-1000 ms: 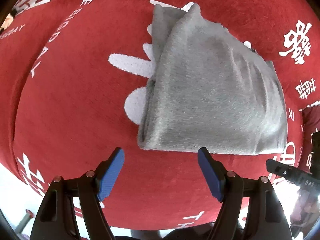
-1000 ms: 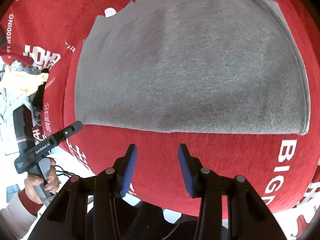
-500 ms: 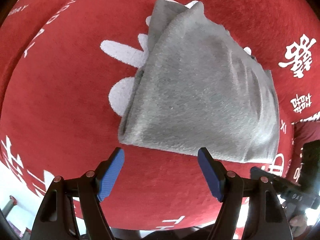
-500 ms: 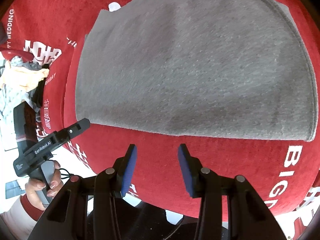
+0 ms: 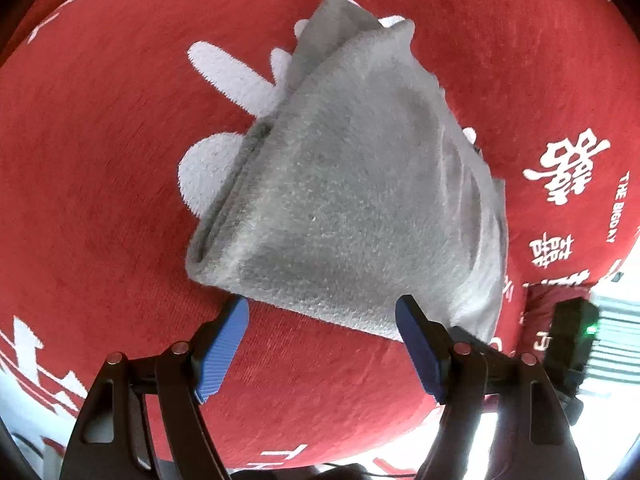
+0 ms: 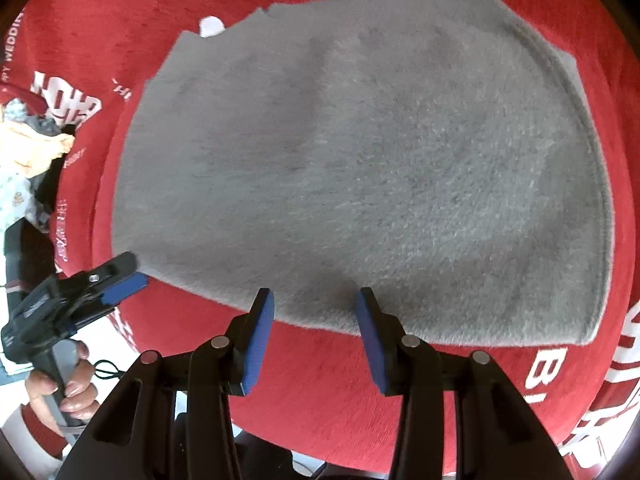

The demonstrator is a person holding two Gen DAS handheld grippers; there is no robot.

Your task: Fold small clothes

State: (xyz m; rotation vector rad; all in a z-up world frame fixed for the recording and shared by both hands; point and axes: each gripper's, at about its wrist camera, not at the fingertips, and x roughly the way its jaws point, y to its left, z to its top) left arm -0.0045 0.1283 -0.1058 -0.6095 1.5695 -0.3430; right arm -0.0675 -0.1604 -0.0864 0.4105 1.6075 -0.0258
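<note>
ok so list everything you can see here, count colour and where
grey garment: one, grey fleece, folded, lying on the cloth
red cloth: one, red with white print, under the garment
heap of clothes: one, pale yellow and patterned, off the cloth's left edge in the right wrist view
left gripper: one, black with blue pads, open at the garment's near edge
right gripper: one, black with blue pads, open at the same near edge
hand: one, red cuff, holding the left gripper's handle

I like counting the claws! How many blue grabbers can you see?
2. The right gripper is at the grey cloth's near edge; the left gripper is at its left corner. Both are open.
</note>
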